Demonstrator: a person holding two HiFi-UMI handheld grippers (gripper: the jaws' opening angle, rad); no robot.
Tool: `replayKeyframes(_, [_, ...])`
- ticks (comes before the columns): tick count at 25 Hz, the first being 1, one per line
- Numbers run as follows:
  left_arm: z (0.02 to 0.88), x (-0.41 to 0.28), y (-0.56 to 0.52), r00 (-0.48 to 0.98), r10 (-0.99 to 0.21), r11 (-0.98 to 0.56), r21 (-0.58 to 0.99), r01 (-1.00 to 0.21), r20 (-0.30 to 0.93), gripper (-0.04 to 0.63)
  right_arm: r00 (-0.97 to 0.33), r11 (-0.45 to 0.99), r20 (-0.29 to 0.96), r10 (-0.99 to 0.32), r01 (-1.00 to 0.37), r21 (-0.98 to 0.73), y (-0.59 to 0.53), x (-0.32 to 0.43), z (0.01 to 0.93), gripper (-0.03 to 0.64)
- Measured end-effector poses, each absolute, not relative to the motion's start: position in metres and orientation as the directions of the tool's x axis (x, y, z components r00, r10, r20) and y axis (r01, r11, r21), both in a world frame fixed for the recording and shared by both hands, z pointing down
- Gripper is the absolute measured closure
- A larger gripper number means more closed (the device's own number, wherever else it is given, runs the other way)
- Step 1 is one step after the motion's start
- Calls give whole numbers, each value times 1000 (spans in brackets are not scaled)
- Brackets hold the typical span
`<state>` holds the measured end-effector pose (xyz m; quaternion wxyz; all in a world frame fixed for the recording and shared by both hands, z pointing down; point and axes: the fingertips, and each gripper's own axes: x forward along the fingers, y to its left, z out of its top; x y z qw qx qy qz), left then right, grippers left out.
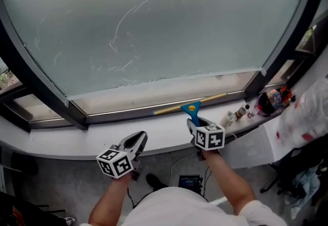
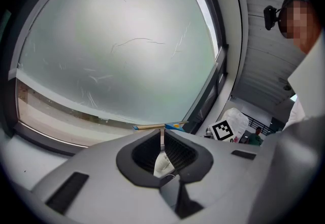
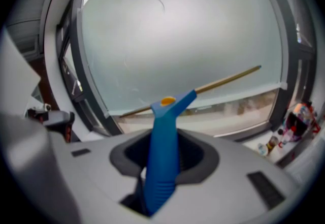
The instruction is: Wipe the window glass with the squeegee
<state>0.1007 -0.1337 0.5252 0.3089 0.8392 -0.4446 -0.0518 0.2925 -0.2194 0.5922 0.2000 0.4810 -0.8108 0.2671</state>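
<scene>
Two grippers are working near the sill (image 1: 77, 138): the left gripper (image 1: 137, 140) is keeping its jaws together on nothing, while the right gripper (image 1: 195, 123) is clamping the squeegee (image 1: 192, 107) by its blue handle. Its brass blade (image 1: 210, 99) is running level along the lower frame (image 1: 128, 115), just below the streaked glass (image 1: 154, 25).

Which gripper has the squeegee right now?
The right gripper: its fingers clamp the squeegee by its blue handle. The left gripper is closed without it.
</scene>
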Motion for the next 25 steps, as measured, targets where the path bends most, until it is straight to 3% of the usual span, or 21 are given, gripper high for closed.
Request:
replayKeyframes(14, [511,173,-31,540,-831,-366,602,-710,132,549,-501,436,563,-658,-862,-258,-112,384,562,480])
replayKeyframes(25, [495,206,49,514,-841,-360,534,-765,168,549,-587,491,489,-645,-809,-323,-55,403,539,480])
